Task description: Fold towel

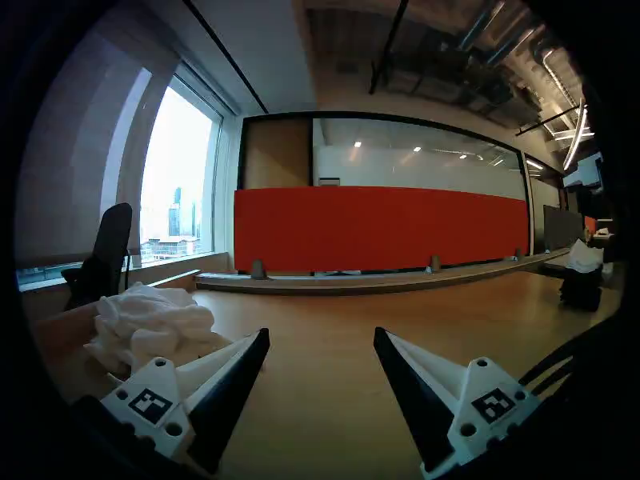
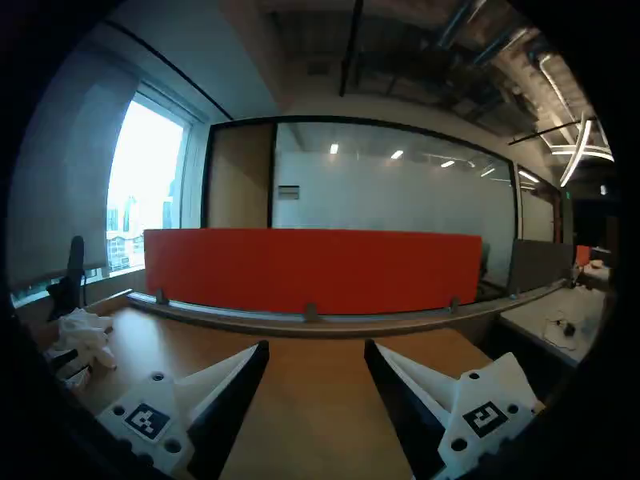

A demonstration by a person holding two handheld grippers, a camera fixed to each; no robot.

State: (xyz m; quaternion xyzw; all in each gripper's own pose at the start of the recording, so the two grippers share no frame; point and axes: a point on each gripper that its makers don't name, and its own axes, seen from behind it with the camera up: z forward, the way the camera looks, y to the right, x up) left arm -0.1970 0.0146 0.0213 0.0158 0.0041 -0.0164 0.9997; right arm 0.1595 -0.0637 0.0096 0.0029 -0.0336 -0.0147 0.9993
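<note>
Left gripper (image 1: 321,331): fingers spread wide, nothing between them, over the light-brown wooden tabletop (image 1: 336,384). Crumpled white cloth towel (image 1: 152,324) lies heaped on the tabletop just outside its left finger; contact cannot be told. Right gripper (image 2: 316,344): fingers likewise spread and empty, with the towel well off beyond its left finger. Long red-orange partition panel (image 1: 376,228) stands ahead of both, past the fingertips.

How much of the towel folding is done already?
Nothing looks done yet: the white towel lies crumpled in a heap on the wooden desk. Nothing is in hand either: the left gripper and the right gripper are both open and empty. Still left: grab the towel, spread it flat and fold it.
</note>
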